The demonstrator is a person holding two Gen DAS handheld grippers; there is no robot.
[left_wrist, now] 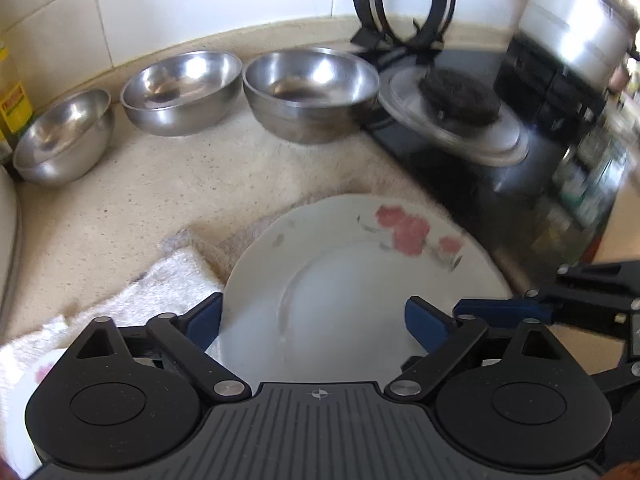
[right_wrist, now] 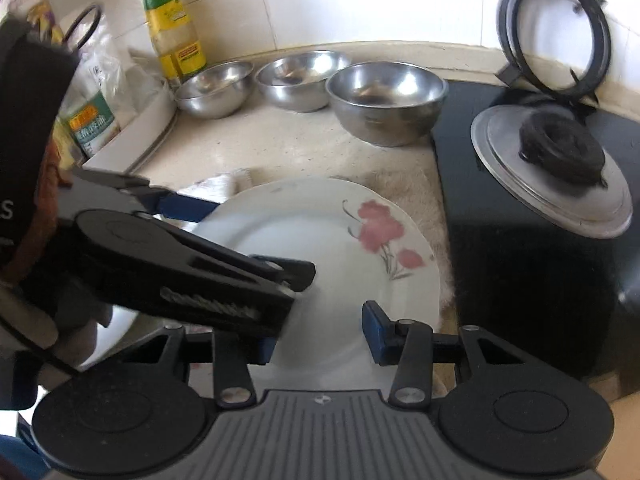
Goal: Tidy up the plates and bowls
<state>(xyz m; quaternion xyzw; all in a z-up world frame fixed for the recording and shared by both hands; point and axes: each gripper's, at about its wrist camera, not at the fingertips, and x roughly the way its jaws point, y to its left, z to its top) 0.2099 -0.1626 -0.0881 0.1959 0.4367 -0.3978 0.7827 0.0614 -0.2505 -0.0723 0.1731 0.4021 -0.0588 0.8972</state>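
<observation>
Bowls (left_wrist: 180, 92) lined up along the counter (left_wrist: 160, 184) — floral plate (left_wrist: 340, 280) unplaced, both left tongs (left_wrist: 316, 320) and right tongs (right_wrist: 320, 336) apart around it.

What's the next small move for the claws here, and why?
Probably close the left claw on the near rim of the floral plate. Both claws look open around that plate, which lies on the towel, and the right claw is crowded by the left one.
</observation>
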